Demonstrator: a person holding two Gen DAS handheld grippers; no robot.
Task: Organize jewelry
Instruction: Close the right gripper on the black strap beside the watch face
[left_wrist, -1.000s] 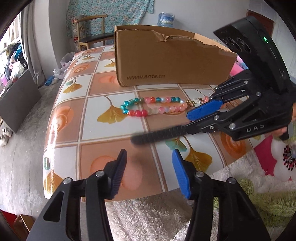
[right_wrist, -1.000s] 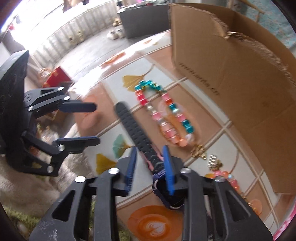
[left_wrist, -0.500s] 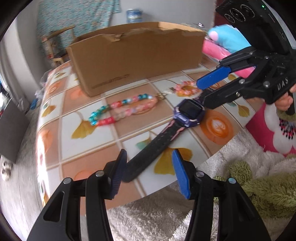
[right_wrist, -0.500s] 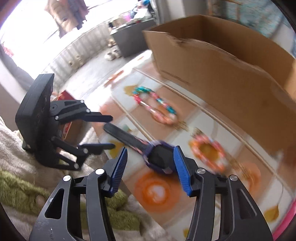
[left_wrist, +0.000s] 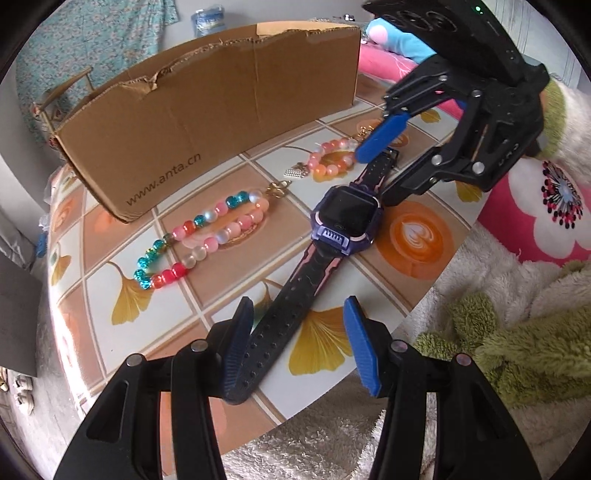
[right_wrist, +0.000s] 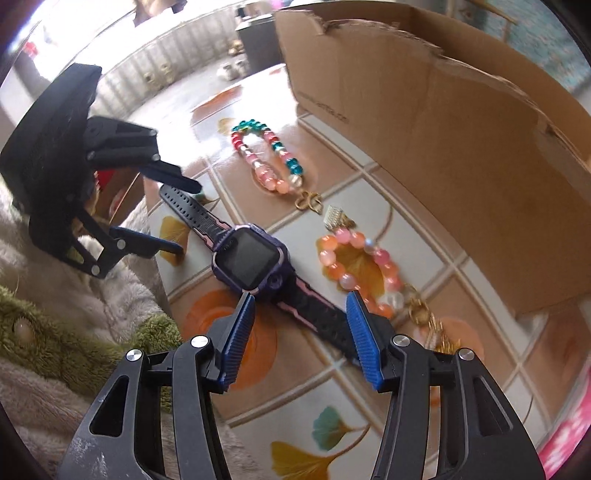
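Purple smartwatch (right_wrist: 255, 263) now flat on tabletop (right_wrist: 369, 402); right claw (right_wrist: 300, 341) let go, half-open, empty. Left claw (left_wrist: 295, 345) half-open, straddling strap, no grip.

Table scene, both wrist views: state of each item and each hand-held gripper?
Watch: lying flat on the table, face up, straps stretched out, not gripped.
Multicolour bead bracelet: lying loose beside the box.
Pink-orange bead bracelet: lying loose near the watch's far strap.
Cardboard box: upright, open top, torn rim.
Left hand-held gripper: open, straddling a strap end.
Right hand-held gripper: open, over the other strap.
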